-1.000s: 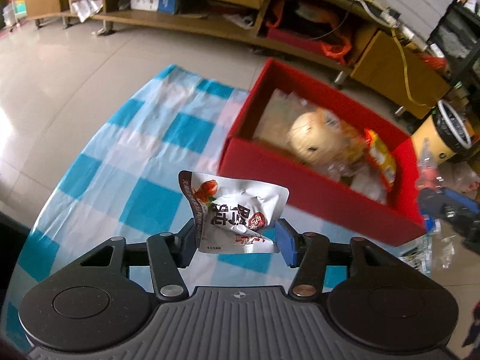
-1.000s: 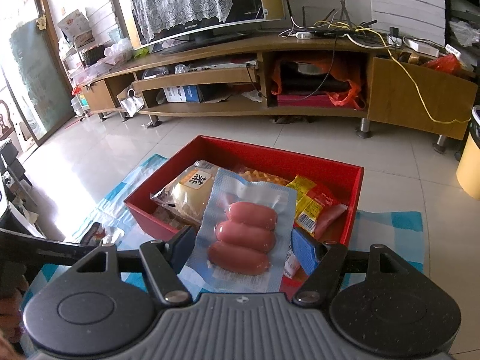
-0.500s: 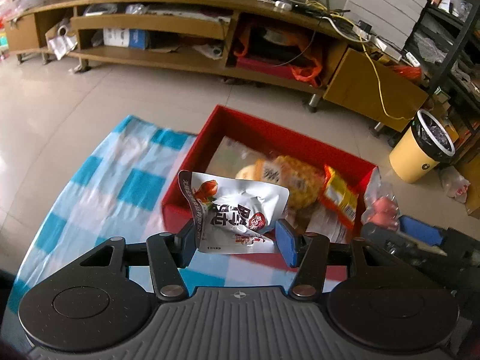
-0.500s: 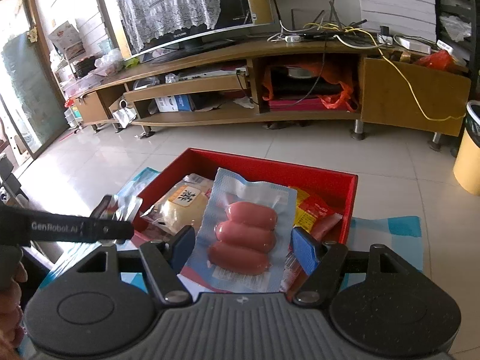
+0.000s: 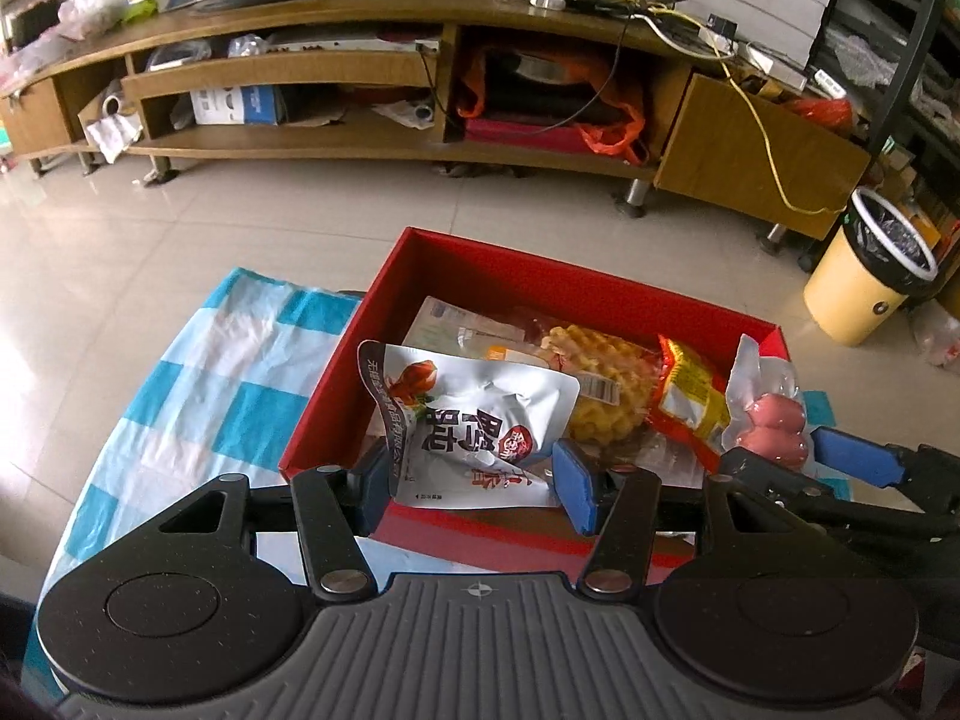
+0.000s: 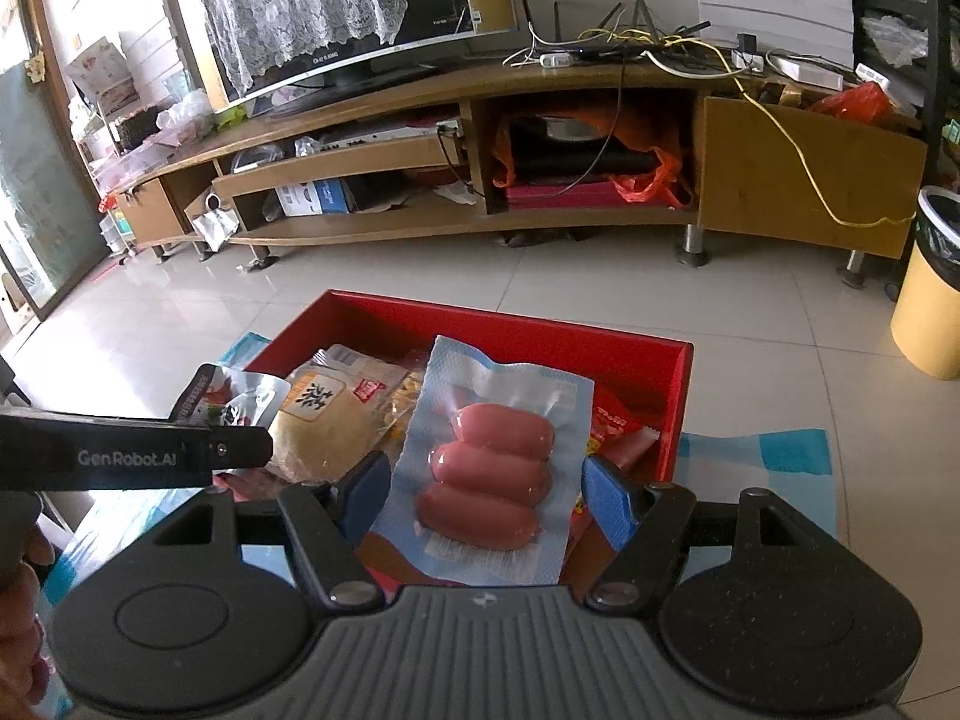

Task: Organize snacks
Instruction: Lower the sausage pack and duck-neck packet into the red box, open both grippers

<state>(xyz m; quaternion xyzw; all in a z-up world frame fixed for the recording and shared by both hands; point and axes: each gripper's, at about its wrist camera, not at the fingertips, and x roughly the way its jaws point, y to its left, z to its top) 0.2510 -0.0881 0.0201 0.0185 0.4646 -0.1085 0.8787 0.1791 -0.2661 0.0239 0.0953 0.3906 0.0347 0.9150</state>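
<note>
Left tool (image 5: 471,468) grips white foil pouch (image 5: 474,420), right tool (image 6: 480,495) grips clear sausage pack (image 6: 489,468); release both low, well inside red cardboard box (image 5: 480,255).

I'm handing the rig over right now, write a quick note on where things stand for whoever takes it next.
Left gripper: holding the white snack pouch above the near-left corner of the red box.
Right gripper: holding the vacuum pack of three sausages over the box's near right side.
Done: the box already holds a waffle pack, an orange-red wrapper and a bun pack.
Left: lower and release both packs inside. It sits on the blue checked cloth.
</note>
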